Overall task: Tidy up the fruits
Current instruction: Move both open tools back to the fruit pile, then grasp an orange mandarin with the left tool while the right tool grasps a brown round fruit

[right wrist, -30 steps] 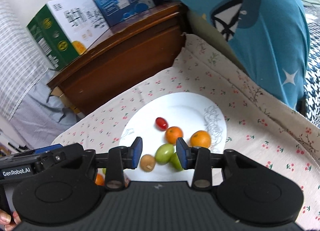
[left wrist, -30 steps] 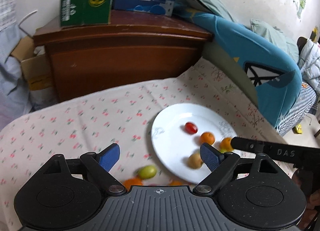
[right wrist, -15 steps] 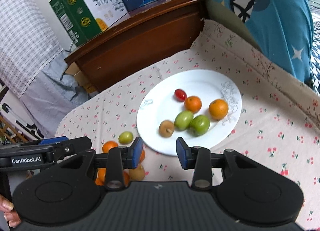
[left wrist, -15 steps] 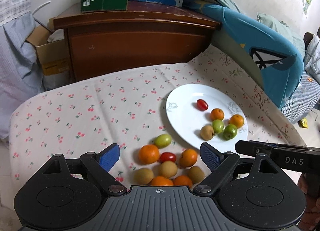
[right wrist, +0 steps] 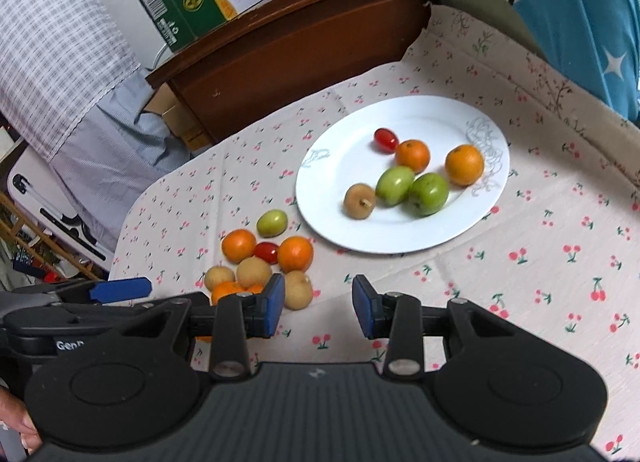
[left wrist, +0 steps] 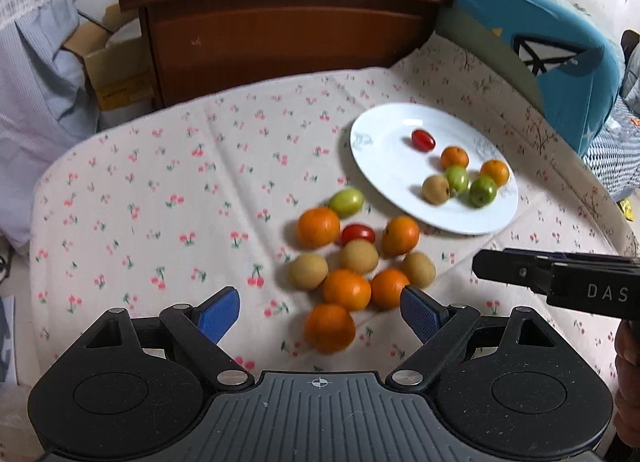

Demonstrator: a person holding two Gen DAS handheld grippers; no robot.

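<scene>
Left gripper (left wrist: 320,312): jaws wide, empty, over near edge of loose fruit pile.
Right gripper (right wrist: 318,306): jaws narrowly parted, empty, short of plate.
Loose fruit pile (left wrist: 352,258): 10 pieces on tablecloth, just beside plate.
Plate (right wrist: 344,222): 6 fruits on it.

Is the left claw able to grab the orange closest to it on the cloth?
Probably yes. The left claw is open wide, and the nearest orange lies on the cloth right between its fingers, with nothing on top of it. Other fruit crowds only its far side.
</scene>
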